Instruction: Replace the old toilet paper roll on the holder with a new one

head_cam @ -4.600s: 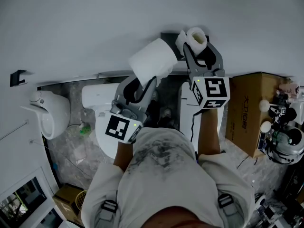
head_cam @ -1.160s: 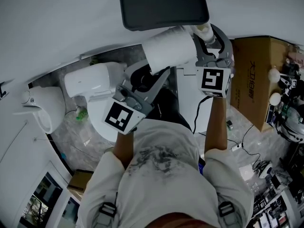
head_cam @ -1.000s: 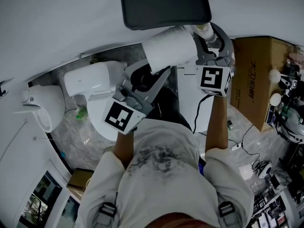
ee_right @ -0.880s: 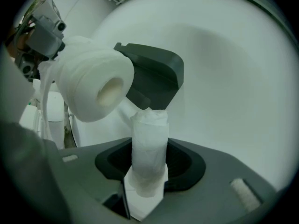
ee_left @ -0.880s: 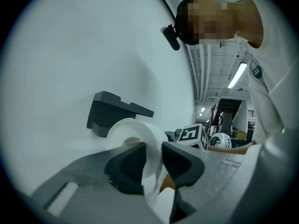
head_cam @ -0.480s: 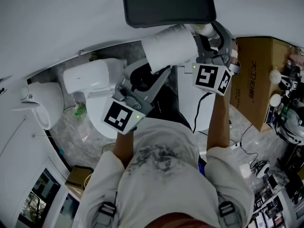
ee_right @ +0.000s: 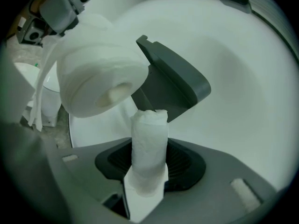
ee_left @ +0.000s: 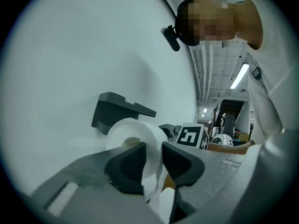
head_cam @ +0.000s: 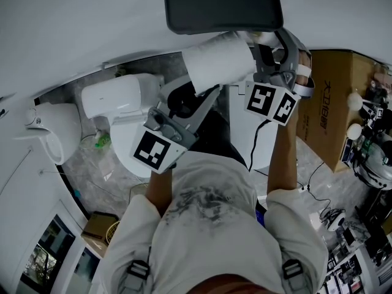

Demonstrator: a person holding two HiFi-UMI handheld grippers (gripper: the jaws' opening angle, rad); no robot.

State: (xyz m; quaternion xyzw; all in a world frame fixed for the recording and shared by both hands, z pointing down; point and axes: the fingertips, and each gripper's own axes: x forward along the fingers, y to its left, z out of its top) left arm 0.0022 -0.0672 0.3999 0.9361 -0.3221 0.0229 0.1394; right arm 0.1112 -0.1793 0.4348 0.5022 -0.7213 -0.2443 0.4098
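Note:
A dark grey holder (head_cam: 220,5) juts from the white wall, with nothing on it. Just below it, my left gripper (head_cam: 199,97) is shut on the wall of a full white toilet roll (head_cam: 217,63); in the left gripper view one jaw sits inside the roll's (ee_left: 135,139) core with a loose tail hanging down. To its right, my right gripper (head_cam: 275,41) is shut on the thin, nearly used-up old roll (head_cam: 263,37). The right gripper view shows this old roll (ee_right: 149,139) upright between the jaws, with the new roll (ee_right: 100,85) and the holder (ee_right: 173,78) close behind.
A white toilet (head_cam: 122,103) and a wall-hung white fixture (head_cam: 52,130) stand at the lower left on the grey marble floor. A brown cardboard box (head_cam: 337,97) and assorted gear with cables lie on the right. The white wall is close ahead.
My right gripper has rolled clockwise with the old roll, its marker cube now tilted. The left gripper and the new roll have stayed still under the holder.

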